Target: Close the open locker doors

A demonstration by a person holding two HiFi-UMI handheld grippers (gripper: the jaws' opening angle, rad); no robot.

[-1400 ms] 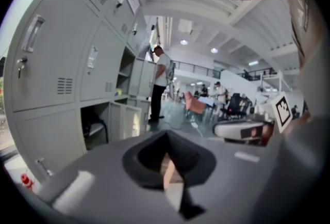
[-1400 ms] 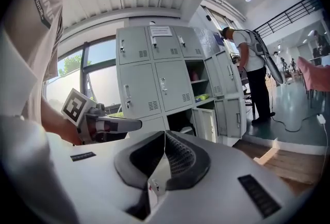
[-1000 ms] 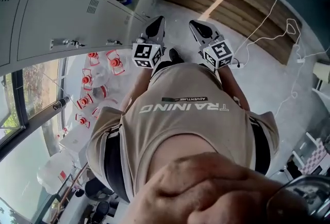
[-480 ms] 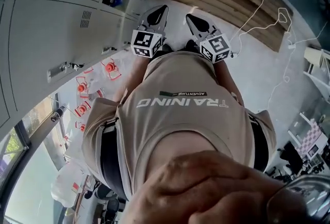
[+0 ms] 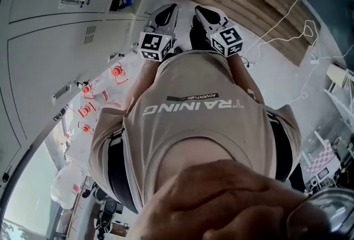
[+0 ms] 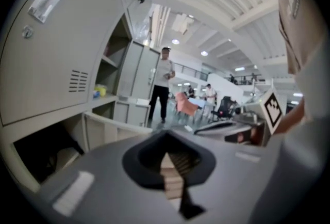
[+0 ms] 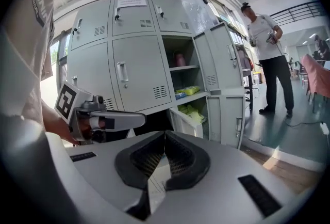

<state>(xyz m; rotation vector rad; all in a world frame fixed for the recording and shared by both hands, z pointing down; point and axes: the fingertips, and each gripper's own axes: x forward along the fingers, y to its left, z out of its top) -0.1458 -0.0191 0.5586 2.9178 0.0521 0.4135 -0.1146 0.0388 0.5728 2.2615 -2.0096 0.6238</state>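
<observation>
**Trainee:** Jaw state first?

**Instructor:** Confirm in each gripper view. Read the left gripper (image 6: 169, 148) as pressed fully together on nothing. Read the right gripper (image 7: 165, 135) as tips touching, likewise empty.

**Trainee:** Location of the work?

**Instructor:** Find the tall grey metal locker door (image 7: 227, 63) standing open right of centre in the right gripper view. Look beside it for the open compartment (image 7: 180, 70) with yellow packets (image 7: 188, 91) on the shelf. Find the small lower grey door (image 7: 186, 121) hanging open beneath. Treat both doors as well apart from both grippers, with no contact yet.

**Trainee:** Likely faults?

**Instructor:** Expect closed tips to skate off smooth painted metal under a push. Suspect a blocked closure from packets overhanging the shelf edge; overhang not confirmable here. Avoid slamming, given probable rebound toward the standing person in a white shirt (image 7: 265, 42) just beyond the tall door. Mind the white cable (image 5: 287, 17) on the floor, upper right of the head view, as a probable trip hazard.

**Trainee:** View differences?

**Instructor:** Use the head view for both grippers side by side above the beige shirt (image 5: 193, 123), and for the full cable run. Use the right gripper view for shelf contents. Use the left gripper view for the dark open bottom compartment (image 6: 46, 150) at lower left, largely masked elsewhere.
</observation>
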